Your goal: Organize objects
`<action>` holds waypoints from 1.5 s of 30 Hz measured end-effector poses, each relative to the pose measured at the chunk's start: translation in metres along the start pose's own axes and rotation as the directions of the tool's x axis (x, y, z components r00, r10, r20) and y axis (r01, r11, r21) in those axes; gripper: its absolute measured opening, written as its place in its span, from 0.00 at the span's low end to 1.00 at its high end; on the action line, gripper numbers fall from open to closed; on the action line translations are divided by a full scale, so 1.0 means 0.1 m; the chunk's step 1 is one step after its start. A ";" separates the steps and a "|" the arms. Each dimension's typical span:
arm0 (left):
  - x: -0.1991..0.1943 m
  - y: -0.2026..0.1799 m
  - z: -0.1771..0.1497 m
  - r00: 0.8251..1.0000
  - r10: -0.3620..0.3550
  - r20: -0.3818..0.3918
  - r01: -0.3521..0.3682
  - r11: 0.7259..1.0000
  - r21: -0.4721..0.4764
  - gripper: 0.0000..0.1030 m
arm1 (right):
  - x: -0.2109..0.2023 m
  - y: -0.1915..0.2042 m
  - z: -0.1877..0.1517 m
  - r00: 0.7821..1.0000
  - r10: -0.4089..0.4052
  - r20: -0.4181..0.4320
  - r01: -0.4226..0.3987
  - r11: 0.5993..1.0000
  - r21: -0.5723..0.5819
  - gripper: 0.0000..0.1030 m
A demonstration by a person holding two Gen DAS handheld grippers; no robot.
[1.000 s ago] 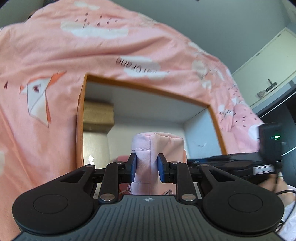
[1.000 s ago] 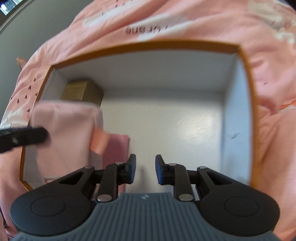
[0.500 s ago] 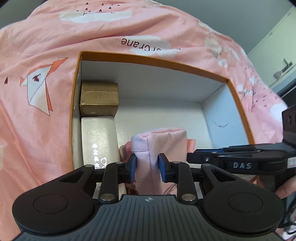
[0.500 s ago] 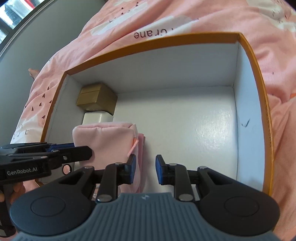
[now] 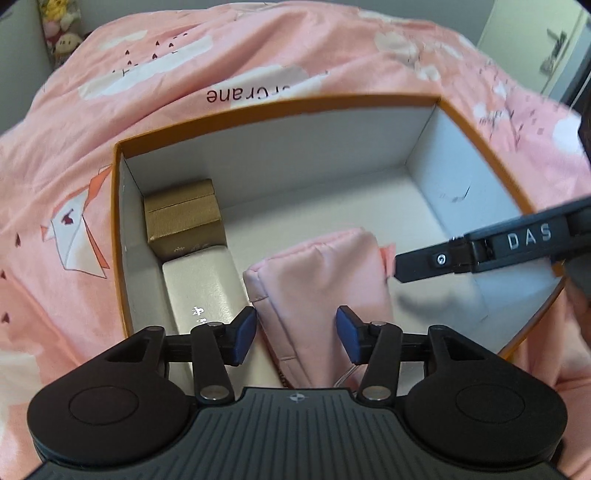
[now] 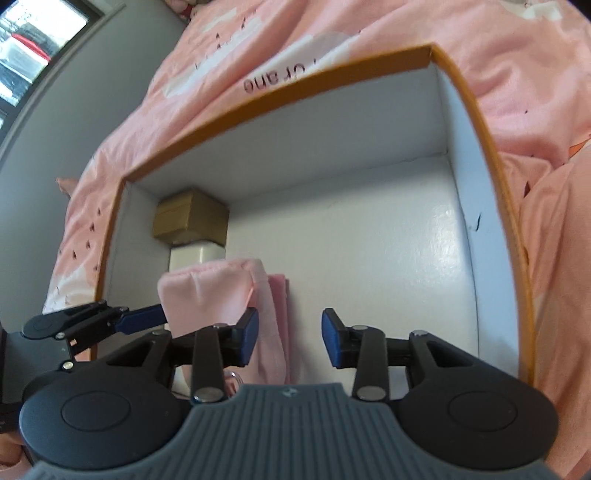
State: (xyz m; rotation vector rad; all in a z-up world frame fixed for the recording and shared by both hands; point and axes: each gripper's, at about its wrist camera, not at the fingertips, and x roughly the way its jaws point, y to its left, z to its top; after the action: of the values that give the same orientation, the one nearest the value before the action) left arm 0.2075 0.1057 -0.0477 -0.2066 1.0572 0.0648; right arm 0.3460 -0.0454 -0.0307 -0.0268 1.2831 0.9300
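Pouch point(image 5: 317, 280) now sits freed in the box point(image 5: 280, 110), left tongs point(image 5: 295, 334) and right tongs point(image 6: 290, 338) both spreading, clamping nothing

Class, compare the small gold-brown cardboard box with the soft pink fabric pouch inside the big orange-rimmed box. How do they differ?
The small gold-brown cardboard box is rigid with sharp edges; the soft pink fabric pouch is wrinkled and rounded. The cardboard box sits in the far left corner; the pouch stands nearer the middle, between the opening jaws of the left gripper. The pouch looks taller. Both rest inside the big orange-rimmed box.

Pink printed duvet point(image 5: 258, 55), plush toys point(image 5: 61, 33)
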 end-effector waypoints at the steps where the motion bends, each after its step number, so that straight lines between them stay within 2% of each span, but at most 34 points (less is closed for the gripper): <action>1: -0.02 0.04 0.01 1.000 -0.024 0.008 0.024 0.999 -0.022 0.57 | -0.02 0.00 0.00 1.000 0.014 0.007 -0.014 1.000 0.003 0.39; 4: -0.10 0.10 0.05 0.998 -0.058 0.035 0.060 0.997 -0.056 0.57 | -0.05 0.00 0.00 0.997 0.070 0.014 -0.070 0.997 0.009 0.44; 9: -0.30 0.18 0.13 0.991 -0.035 0.126 0.043 0.997 -0.057 0.57 | 0.06 0.05 0.02 0.992 0.122 0.019 -0.122 0.992 0.010 0.44; 12: -0.32 0.25 0.20 0.990 -0.009 0.137 0.018 0.998 -0.065 0.52 | 0.17 0.08 0.04 0.992 0.123 0.007 -0.123 0.992 0.010 0.36; 14: -0.30 0.27 0.23 0.990 -0.008 0.138 0.016 0.998 -0.057 0.49 | 0.24 0.10 0.03 0.992 0.124 -0.009 -0.124 0.992 0.001 0.19; 18: -0.26 0.28 0.23 0.992 -0.017 0.122 0.023 0.999 -0.044 0.45 | 0.34 0.19 -0.04 0.989 0.130 -0.067 -0.133 0.990 -0.042 0.16; 22: -0.25 0.28 0.20 0.992 -0.041 0.123 0.048 0.997 -0.059 0.45 | 0.35 0.26 -0.08 0.993 0.095 -0.068 -0.102 0.990 -0.095 0.16; 25: -0.28 0.30 0.16 0.991 -0.051 0.122 0.060 0.996 -0.073 0.45 | 0.34 0.24 -0.06 0.992 0.102 -0.070 -0.107 0.991 -0.080 0.17; 26: -0.28 0.30 0.15 0.992 -0.048 0.118 0.057 0.996 -0.074 0.45 | 0.32 0.25 -0.06 0.993 0.103 -0.065 -0.108 0.991 -0.080 0.21; 30: -0.34 0.28 0.09 0.992 -0.042 0.116 0.051 0.996 -0.074 0.45 | 0.18 0.27 -0.08 0.996 0.080 -0.026 -0.083 0.992 -0.100 0.24; 34: -0.48 0.22 0.00 0.986 -0.081 0.148 0.094 0.993 -0.077 0.45 | -0.01 0.27 -0.13 0.998 0.065 0.018 -0.063 0.991 -0.115 0.26; 35: -0.53 0.19 -0.03 0.983 -0.091 0.158 0.104 0.992 -0.076 0.45 | -0.07 0.28 -0.16 0.997 0.063 0.034 -0.058 0.991 -0.124 0.27; 37: -0.63 0.12 -0.08 0.978 -0.108 0.177 0.121 0.991 -0.064 0.45 | -0.21 0.30 -0.24 0.996 0.053 0.071 -0.042 0.988 -0.149 0.38; 41: -0.84 -0.03 -0.25 0.964 -0.156 0.215 0.170 0.984 -0.048 0.49 | -0.53 0.37 -0.45 0.985 0.026 0.171 0.010 0.979 -0.206 0.42; 45: -0.96 -0.17 -0.45 0.955 -0.205 0.215 0.219 0.975 -0.043 0.52 | -0.81 0.39 -0.73 0.968 -0.002 0.253 0.064 0.970 -0.234 0.45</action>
State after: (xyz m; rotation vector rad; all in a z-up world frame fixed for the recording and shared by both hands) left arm 0.1245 0.0845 0.0173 -0.3652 0.8184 -0.0717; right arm 0.2654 -0.1027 0.0300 -0.1164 0.9285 1.0214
